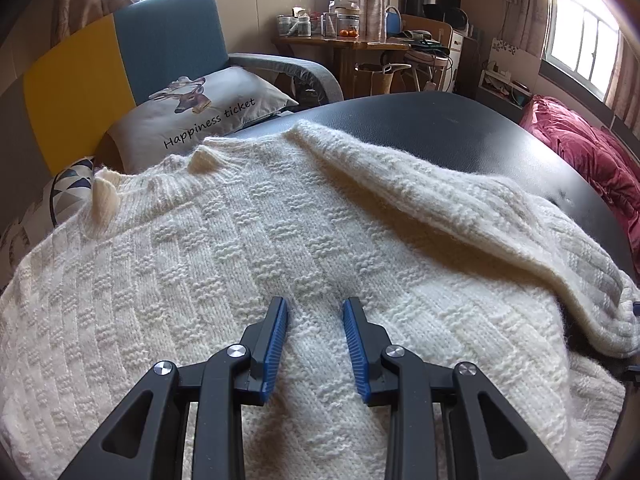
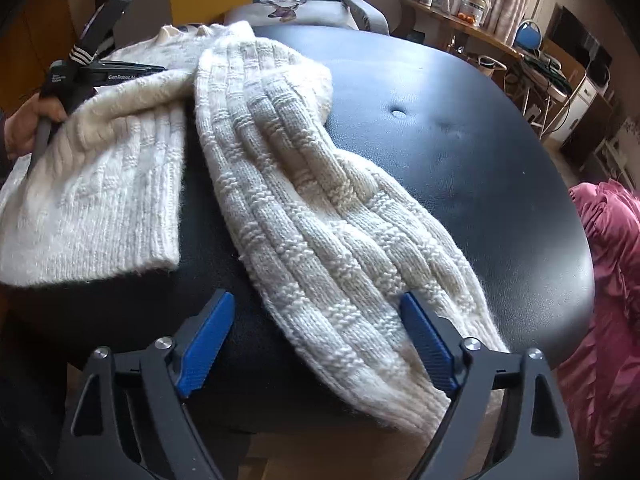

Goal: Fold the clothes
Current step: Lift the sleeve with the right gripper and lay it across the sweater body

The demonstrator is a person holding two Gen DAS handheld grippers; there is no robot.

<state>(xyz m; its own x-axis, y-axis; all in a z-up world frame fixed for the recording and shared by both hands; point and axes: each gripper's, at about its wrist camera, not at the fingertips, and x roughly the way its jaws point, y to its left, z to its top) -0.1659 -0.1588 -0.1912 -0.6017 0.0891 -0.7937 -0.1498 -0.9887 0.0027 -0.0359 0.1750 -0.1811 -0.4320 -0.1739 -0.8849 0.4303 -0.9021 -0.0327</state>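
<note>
We hover our left gripper [image 1: 315, 308], jaws parted, over the cream sweater [image 1: 224, 248] body, while our right gripper [image 2: 318, 304] gapes wide astride its sleeve [image 2: 320, 216].

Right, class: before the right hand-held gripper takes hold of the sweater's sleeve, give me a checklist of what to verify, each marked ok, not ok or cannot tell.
1. Right hand-held gripper open wide enough: ok.
2. Sleeve lies between its fingers: ok.
3. Sleeve cuff fully on the table: not ok, it hangs over the edge.
4. Left hand-held gripper over the sweater body: ok, open, gripping nothing.
5. Sweater body flat: cannot tell, partly out of view.
</note>
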